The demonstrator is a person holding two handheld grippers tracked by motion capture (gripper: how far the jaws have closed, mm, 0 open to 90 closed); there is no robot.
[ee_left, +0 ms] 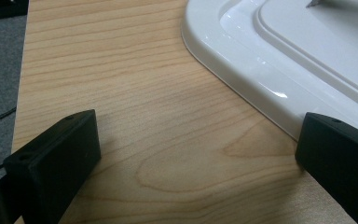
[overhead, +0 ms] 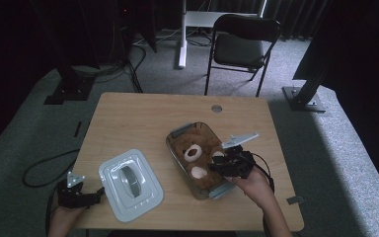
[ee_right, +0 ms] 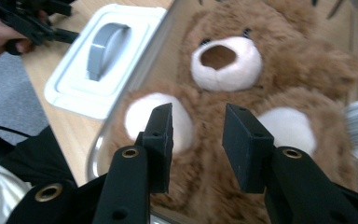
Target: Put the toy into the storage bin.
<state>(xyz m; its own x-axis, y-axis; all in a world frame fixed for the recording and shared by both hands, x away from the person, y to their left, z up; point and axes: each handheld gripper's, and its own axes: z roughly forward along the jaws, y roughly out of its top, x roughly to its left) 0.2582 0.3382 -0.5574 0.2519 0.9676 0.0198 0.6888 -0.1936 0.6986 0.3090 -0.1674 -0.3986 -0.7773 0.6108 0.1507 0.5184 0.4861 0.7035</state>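
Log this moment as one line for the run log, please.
right gripper: open over brown plush teddy bear in clear plastic bin | left gripper: open, idle beside white plastic lid | bear not gripped

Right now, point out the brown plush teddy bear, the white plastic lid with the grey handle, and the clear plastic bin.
brown plush teddy bear point(ee_right: 223, 60): right gripper view, muzzle.
white plastic lid point(overhead: 150, 190): high view, flat rim.
clear plastic bin point(overhead: 180, 131): high view, far rim.
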